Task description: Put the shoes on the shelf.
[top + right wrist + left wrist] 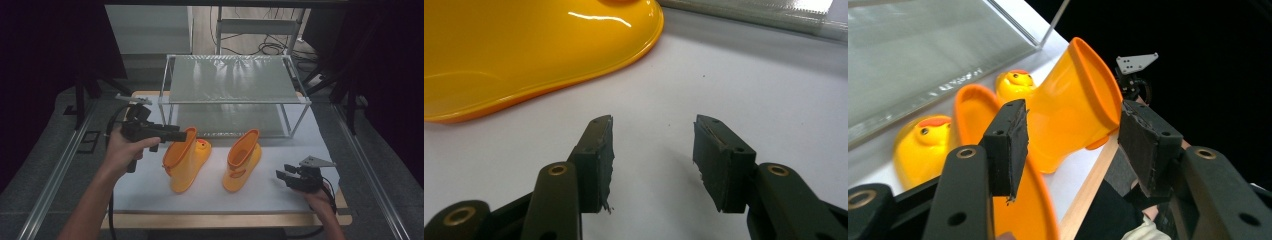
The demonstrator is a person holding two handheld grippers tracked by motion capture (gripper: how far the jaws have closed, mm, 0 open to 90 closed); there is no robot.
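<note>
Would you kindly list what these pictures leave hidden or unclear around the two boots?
- Left yellow rubber duck-faced boot: high view, the left gripper covers its rim; grip undecidable.
- Right yellow rubber boot: right gripper view, frame edges cut it.
- Wire shelf rack: lower tier blurred by glare.

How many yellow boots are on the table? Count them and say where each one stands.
2. The left boot stands upright on the white mat in front of the rack, at the left gripper. The right boot stands upright beside it, apart, nearer the right gripper. None seems hidden.
</note>
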